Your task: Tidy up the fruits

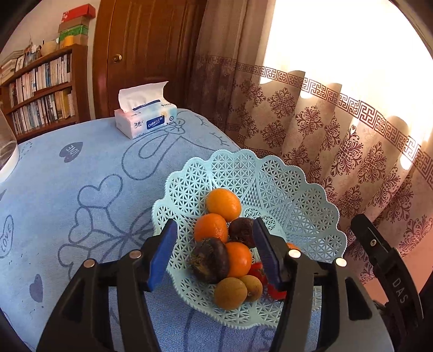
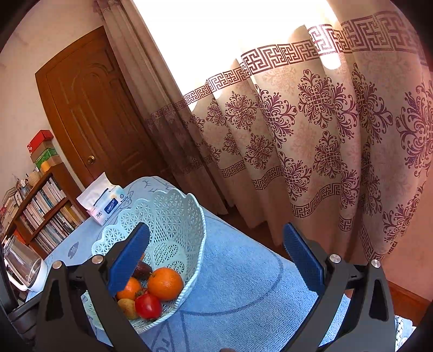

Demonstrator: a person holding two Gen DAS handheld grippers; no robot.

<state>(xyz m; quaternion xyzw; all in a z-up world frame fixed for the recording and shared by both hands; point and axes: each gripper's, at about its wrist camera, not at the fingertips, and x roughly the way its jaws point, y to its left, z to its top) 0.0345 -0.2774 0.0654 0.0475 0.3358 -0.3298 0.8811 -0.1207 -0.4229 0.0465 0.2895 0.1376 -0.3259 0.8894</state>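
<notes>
Bright daylight pours through the patterned curtain (image 2: 311, 130), washing out its top. Left of it, a brown wooden door (image 1: 146, 51) with a brass knob (image 1: 117, 58). Further left, a packed bookshelf (image 1: 43, 89), boxes (image 1: 75, 25) stacked on top.

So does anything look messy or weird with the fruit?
Nothing stands out. The fruits, including the oranges, sit piled inside the light blue lattice basket, which rests upright on the blue tablecloth. Nothing is spilled. Both the left gripper and right gripper are open and empty.

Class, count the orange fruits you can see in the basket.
3, perhaps more hidden: one orange at the back of the basket, one just before it, one mid-pile; a sliver shows behind the jaws.
</notes>
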